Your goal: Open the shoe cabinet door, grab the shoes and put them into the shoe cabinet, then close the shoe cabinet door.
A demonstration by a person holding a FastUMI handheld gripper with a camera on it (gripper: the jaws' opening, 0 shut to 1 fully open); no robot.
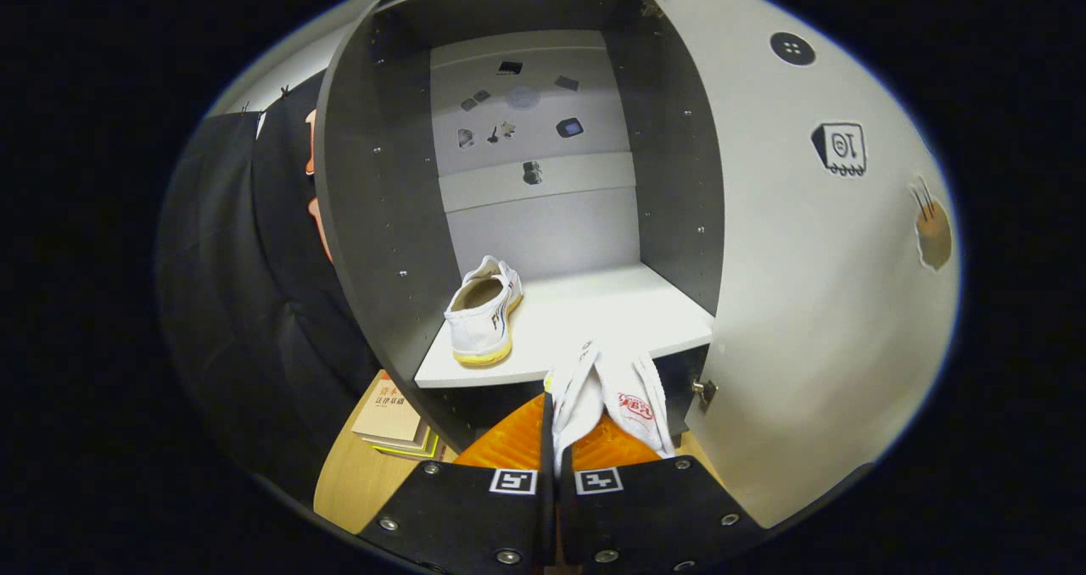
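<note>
Ahead and left of the claw: a stack of books lying on the wooden table, just below the open shoe cabinet. Farther ahead, still left of the fingers: one white shoe with a yellowish sole, resting on the cabinet's white shelf with its heel toward the claw. Narrowly closed, fingers pinching the second white shoe between them, held just short of the shelf's front edge, with the swung-open cabinet door standing to the right.
</note>
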